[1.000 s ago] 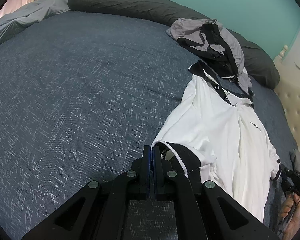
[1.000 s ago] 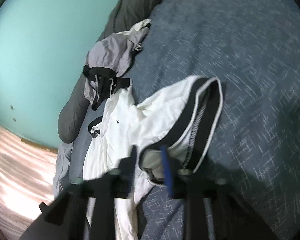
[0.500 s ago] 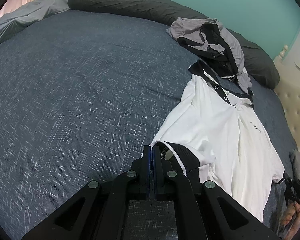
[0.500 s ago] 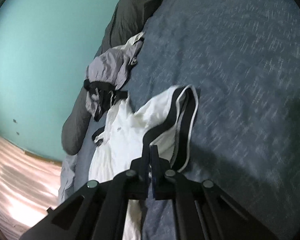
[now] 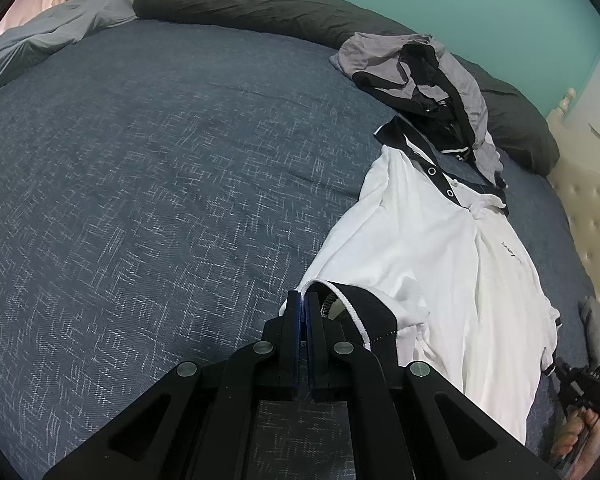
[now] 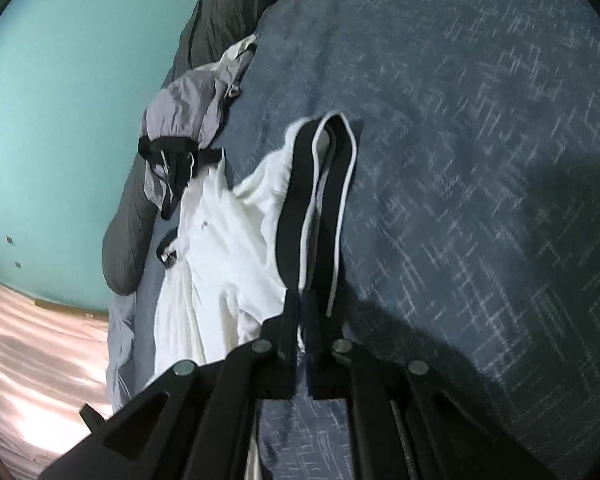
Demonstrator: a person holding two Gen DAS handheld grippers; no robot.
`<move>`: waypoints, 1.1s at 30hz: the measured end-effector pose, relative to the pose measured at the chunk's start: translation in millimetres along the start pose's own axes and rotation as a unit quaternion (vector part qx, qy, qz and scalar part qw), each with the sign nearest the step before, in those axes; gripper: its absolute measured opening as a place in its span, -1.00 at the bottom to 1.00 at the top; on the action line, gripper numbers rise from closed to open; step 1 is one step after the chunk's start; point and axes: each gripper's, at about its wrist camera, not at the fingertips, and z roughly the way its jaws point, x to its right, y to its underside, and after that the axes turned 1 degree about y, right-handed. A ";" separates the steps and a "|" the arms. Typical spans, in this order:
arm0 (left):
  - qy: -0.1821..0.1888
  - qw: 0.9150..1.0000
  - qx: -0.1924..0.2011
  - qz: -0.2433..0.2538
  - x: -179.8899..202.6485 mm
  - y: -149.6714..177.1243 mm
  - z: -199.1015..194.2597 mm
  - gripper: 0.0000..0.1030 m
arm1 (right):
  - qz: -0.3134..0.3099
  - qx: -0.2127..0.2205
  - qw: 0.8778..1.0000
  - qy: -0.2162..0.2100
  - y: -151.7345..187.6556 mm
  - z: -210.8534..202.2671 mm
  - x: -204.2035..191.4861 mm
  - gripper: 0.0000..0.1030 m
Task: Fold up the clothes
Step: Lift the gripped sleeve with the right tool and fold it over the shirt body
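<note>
A white polo shirt (image 5: 440, 248) with black collar and cuffs lies front up on the blue bedspread (image 5: 140, 160). My left gripper (image 5: 304, 300) is shut on the edge of one black sleeve cuff (image 5: 364, 304), held just above the bed. In the right wrist view the white shirt (image 6: 228, 248) stretches away, and my right gripper (image 6: 302, 300) is shut on the other sleeve's black, white-edged cuff (image 6: 300, 200). The right gripper (image 5: 588, 388) and a hand also show at the shirt's far side in the left wrist view.
A crumpled grey and black garment (image 5: 432, 68) lies past the shirt's collar, against a long dark pillow (image 5: 260, 4). A cream tufted headboard (image 5: 592, 216) borders the bed on the right. Grey bedding (image 5: 52, 36) lies at the far left corner. Pale floor (image 6: 28, 340) shows beyond the bed.
The right gripper's jaws, open around the black cuff a second ago, have shut on it and drawn the sleeve out a little. The left gripper has kept still.
</note>
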 end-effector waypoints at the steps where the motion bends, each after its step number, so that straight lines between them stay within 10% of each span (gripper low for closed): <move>1: 0.000 1.000 0.000 -0.001 -0.1 0.0 -0.1 -0.96 | 0.004 0.006 1.000 -0.005 -2.2 -2.6 0.1 -0.90; 8: -0.002 1.000 0.000 -0.001 -0.3 0.5 -0.7 -0.96 | -0.012 0.046 0.999 -0.024 -34.4 -9.2 -4.7 -0.44; 28: -0.009 1.000 -0.008 0.006 4.9 6.2 5.0 -0.96 | -0.044 0.043 0.998 0.006 -74.5 23.3 -6.3 -0.44; 33: -0.009 1.000 -0.007 0.006 5.5 6.7 4.4 -0.96 | -0.050 0.041 0.998 -0.001 -73.6 26.5 -5.3 -0.94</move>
